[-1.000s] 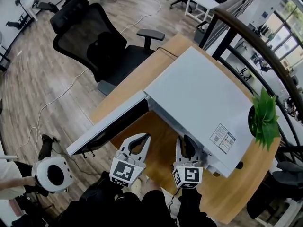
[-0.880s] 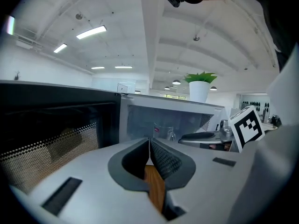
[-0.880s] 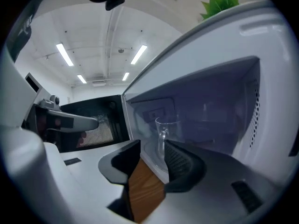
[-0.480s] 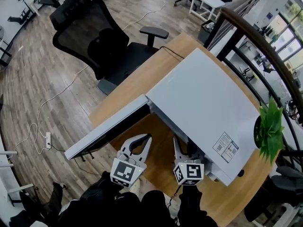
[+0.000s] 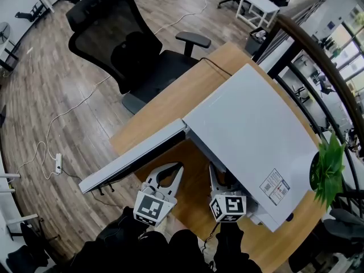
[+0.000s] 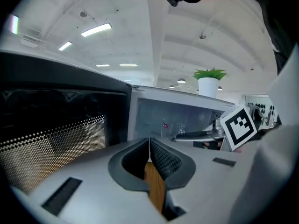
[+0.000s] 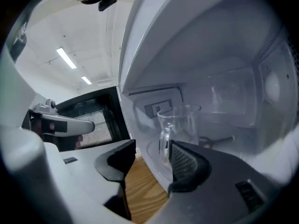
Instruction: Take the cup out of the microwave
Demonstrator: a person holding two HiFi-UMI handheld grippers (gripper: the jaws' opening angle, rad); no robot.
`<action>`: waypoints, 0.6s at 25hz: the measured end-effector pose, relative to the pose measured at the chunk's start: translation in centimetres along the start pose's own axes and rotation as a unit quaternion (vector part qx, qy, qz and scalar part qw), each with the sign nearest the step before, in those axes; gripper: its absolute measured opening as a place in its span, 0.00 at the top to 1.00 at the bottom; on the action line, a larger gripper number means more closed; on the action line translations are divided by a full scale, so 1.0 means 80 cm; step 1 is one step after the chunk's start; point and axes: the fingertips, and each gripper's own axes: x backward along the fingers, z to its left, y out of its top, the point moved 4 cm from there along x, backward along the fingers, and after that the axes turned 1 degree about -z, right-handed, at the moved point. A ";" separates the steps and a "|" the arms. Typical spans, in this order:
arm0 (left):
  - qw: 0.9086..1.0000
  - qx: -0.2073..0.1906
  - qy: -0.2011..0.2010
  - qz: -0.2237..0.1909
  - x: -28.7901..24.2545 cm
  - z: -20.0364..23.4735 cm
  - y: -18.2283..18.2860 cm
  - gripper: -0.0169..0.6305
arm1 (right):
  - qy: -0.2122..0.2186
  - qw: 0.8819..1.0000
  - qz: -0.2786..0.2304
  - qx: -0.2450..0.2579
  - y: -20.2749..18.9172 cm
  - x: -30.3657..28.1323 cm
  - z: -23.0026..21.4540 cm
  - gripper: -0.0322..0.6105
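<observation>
Right hand-held gripper: jaws wide, closing, nothing clamped. Glass cup sits upright just ahead of it, inside the microwave. Left hand-held gripper: jaws together, empty.

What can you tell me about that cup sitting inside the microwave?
It is a clear glass cup, a plain cylinder with a looped handle on the side turned toward the open front. It looks empty. It stands upright on the floor of the white microwave, fairly near the opening. Only that floor touches it. The right gripper is just short of it, its jaws apart and closing slightly, with nothing between them.
</observation>
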 end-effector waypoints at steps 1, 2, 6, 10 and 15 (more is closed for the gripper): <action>1.000 0.001 0.002 0.000 0.000 0.001 0.000 0.93 | 0.001 1.000 0.001 0.002 0.000 -0.003 0.000 0.59; 1.000 0.001 0.003 0.000 0.000 0.003 -0.001 0.93 | 0.002 1.000 0.002 0.004 0.000 -0.005 0.000 0.59; 1.000 0.005 0.011 0.004 0.001 0.010 -0.006 0.93 | 0.006 1.000 0.003 0.003 -0.001 -0.015 0.003 0.60; 1.000 0.009 0.020 0.006 0.003 0.019 -0.008 0.93 | 0.012 1.000 0.003 0.005 0.001 -0.027 0.007 0.62; 1.000 0.011 0.027 0.009 0.004 0.024 -0.013 0.93 | 0.005 1.000 0.015 0.006 -0.002 -0.039 0.005 0.65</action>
